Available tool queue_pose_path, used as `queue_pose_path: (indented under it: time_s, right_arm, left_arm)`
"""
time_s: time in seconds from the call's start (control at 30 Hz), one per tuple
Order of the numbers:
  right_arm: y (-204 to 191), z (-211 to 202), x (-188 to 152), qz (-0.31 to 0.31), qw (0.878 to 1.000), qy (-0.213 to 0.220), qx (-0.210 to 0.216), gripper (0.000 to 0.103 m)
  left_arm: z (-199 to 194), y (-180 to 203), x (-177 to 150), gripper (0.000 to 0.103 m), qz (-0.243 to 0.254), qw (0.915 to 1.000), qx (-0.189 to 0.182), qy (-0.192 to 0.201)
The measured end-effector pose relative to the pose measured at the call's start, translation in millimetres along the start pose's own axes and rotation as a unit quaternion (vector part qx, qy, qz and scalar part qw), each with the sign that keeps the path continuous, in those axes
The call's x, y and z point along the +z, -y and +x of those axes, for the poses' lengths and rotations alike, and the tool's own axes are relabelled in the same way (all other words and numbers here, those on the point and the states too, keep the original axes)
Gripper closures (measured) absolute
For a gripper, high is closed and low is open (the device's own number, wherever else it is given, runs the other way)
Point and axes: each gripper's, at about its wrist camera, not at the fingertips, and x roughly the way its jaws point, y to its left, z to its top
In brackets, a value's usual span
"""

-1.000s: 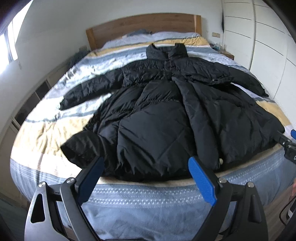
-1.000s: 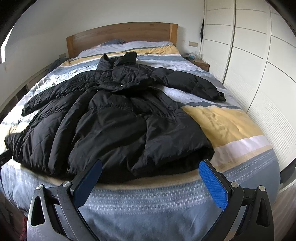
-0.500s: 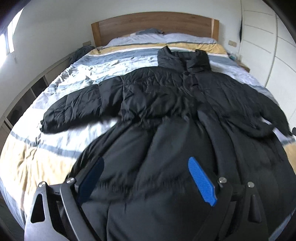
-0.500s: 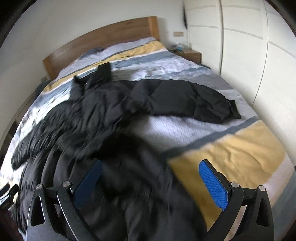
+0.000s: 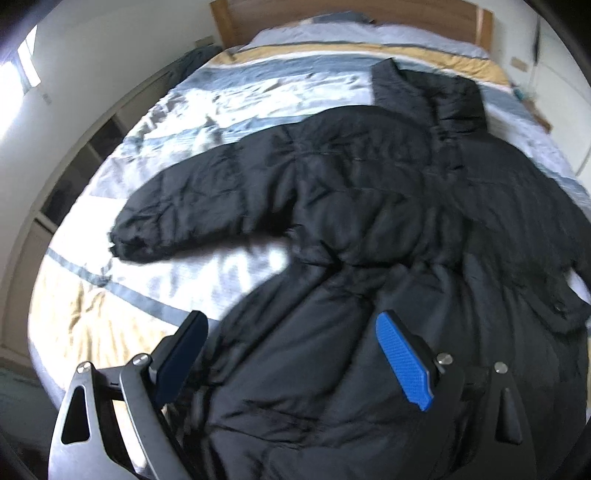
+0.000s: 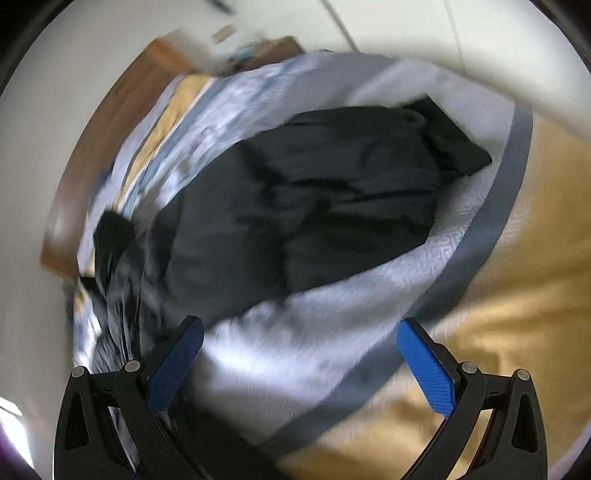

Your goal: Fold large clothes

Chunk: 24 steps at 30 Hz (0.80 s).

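Observation:
A large black puffer coat (image 5: pixel 369 229) lies spread flat on the bed, collar toward the headboard. Its left sleeve (image 5: pixel 207 206) stretches out over the bedding. My left gripper (image 5: pixel 291 332) is open and empty, hovering above the coat's lower body. In the blurred right wrist view the coat's right sleeve (image 6: pixel 332 199) lies across the white bedding, its cuff (image 6: pixel 454 147) at the upper right. My right gripper (image 6: pixel 301 341) is open and empty, above the bedding just short of that sleeve.
The bed (image 5: pixel 110 325) has a striped yellow, grey and white cover and a wooden headboard (image 5: pixel 332 14). Low shelving (image 5: pixel 74 177) runs along the left wall. White wardrobe doors (image 6: pixel 406 22) and a nightstand stand to the right of the bed.
Both grippers have moved from the foot of the bed forward over the coat. The left went toward the left sleeve, the right swung toward the right sleeve. Both stayed open.

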Motion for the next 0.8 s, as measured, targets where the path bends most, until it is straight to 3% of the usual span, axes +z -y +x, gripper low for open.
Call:
queue_pose_path:
  time_s: [0.13,0.33,0.43,0.5,0.6,0.8]
  right_arm:
    - [11.4,12.8,23.3,0.049,0.998,0.016,0.026,0.004]
    - [27.9,28.6,54.6,0.127,0.989,0.045,0.059,0.029]
    - [34.2,31.5,63.6,0.148,0.985,0.054,0.069,0.048]
    - [31.3,33.9,73.3,0.150,0.985,0.055,0.073,0.076]
    - [19.5,27.5,83.7,0.133,0.985,0.067,0.084,0.091]
    - [-32.6,5.0,104.8,0.072,0.988,0.079,0.110,0.095]
  left_arm:
    - [6.8,-16.8,16.2,0.010,-0.012,0.9994,0.027,-0.018]
    - [14.6,-30.1,35.8,0.010,-0.050,0.9975,0.040,-0.029]
    - [21.3,-29.4,44.7,0.010,-0.066,0.9965,0.031,-0.040]
    - [22.9,-23.4,49.9,0.010,-0.064,0.9967,0.027,-0.041]
    - [22.8,-14.5,56.3,0.010,-0.058,0.9973,0.018,-0.042]
    - [13.1,-10.4,68.5,0.010,-0.045,0.9984,0.025,-0.026]
